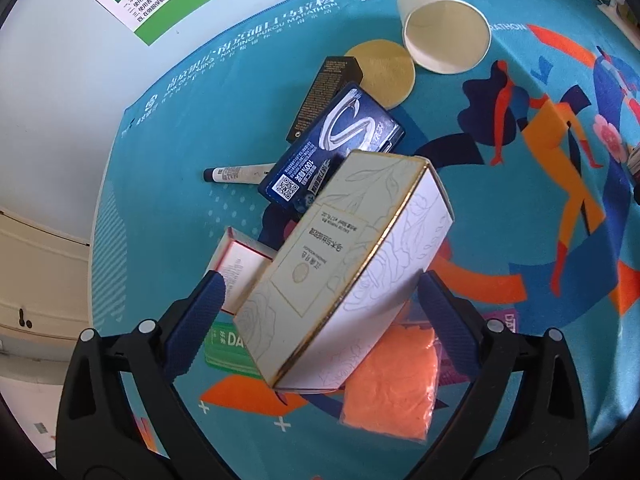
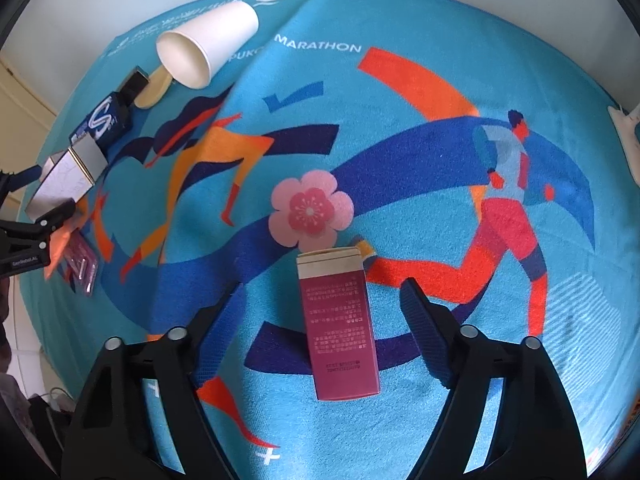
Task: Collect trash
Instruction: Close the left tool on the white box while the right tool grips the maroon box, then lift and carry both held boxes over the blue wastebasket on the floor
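A tall white box with gold edges [image 1: 340, 260] leans tilted across the trash pile, between the fingers of my left gripper [image 1: 322, 280]. The right pad is at the box's side and a gap shows at the left pad, so the jaws stand open. My right gripper [image 2: 322, 288] is open too and points down over a pink carton [image 2: 340, 328] that lies flat on the printed blue cloth [image 2: 400, 160]. That carton sits between the fingers with room on both sides. At the left edge of the right wrist view, the left gripper [image 2: 40, 192] straddles the white box [image 2: 64, 184].
Under and behind the white box lie a blue box [image 1: 336, 140], a black box [image 1: 324, 92], a yellow disc [image 1: 384, 68], a marker tube [image 1: 240, 172], a small red-and-white box [image 1: 240, 268] and an orange bag [image 1: 392, 380]. A paper cup [image 1: 444, 28] lies tipped at the back.
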A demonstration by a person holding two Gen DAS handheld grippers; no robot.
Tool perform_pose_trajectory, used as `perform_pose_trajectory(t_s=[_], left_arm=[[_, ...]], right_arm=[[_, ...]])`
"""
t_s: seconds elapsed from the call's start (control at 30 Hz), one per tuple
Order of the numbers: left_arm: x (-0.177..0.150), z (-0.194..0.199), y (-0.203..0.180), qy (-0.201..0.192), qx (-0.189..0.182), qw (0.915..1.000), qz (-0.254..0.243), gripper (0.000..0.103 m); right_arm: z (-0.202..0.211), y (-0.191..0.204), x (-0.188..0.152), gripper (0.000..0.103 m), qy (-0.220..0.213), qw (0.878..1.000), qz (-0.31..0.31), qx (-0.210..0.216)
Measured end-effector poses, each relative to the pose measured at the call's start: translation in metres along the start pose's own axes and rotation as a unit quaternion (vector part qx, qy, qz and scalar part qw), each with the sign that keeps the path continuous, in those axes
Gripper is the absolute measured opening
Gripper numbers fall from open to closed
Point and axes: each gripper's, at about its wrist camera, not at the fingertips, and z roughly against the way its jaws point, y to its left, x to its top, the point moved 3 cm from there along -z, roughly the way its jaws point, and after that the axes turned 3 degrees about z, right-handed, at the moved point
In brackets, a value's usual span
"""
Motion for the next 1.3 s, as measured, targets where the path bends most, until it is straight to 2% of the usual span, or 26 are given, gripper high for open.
perform_pose_trajectory(t_s=[0.13, 0.23, 0.3, 0.37, 0.47, 0.6, 0.77, 0.8, 1.07, 1.3], left_arm=[[0.0, -0.01, 0.001, 0.01, 0.0, 0.9999, -0.002, 0.088], [0.002, -0.01, 0.002, 0.004, -0.008, 1.0, -0.004, 0.086], [0.003, -0.01, 0.002, 0.0, -0.011, 0.9999, -0.006, 0.082], [0.004, -0.009, 0.001, -0.004, -0.016, 0.9998, -0.011, 0.077], [0.006, -0.003, 0.001, -0.013, -0.03, 0.9994, -0.013, 0.064], [0.007, 0.003, 0.002, -0.017, -0.053, 0.9984, -0.006, 0.055], [0.001, 0.011, 0.005, -0.021, -0.069, 0.9973, 0.012, 0.052], [0.0, 0.013, 0.005, -0.022, -0.074, 0.9969, 0.016, 0.052], [-0.006, 0.037, 0.016, -0.036, -0.095, 0.9937, 0.047, 0.051], [-0.015, 0.059, 0.027, -0.052, -0.1, 0.9912, 0.069, 0.05]], right_arm=[[-0.003, 0.0, -0.001, 0.07, 0.002, 1.0, 0.004, 0.0], [-0.001, 0.001, -0.001, 0.057, 0.0, 1.0, 0.009, -0.003], [0.002, -0.001, -0.002, 0.042, -0.002, 1.0, 0.01, 0.006], [0.004, -0.001, -0.003, 0.035, -0.002, 1.0, 0.011, 0.014], [0.01, 0.001, -0.003, 0.034, -0.002, 1.0, 0.012, 0.016], [0.022, 0.001, -0.005, 0.033, -0.009, 1.0, 0.009, 0.024], [0.04, -0.003, -0.007, 0.033, -0.019, 0.999, 0.009, 0.027], [0.043, -0.004, -0.007, 0.029, -0.022, 0.999, 0.008, 0.028], [0.07, -0.015, -0.018, 0.029, -0.043, 0.998, -0.004, 0.037], [0.086, -0.004, -0.013, 0.029, -0.07, 0.996, 0.005, 0.054]])
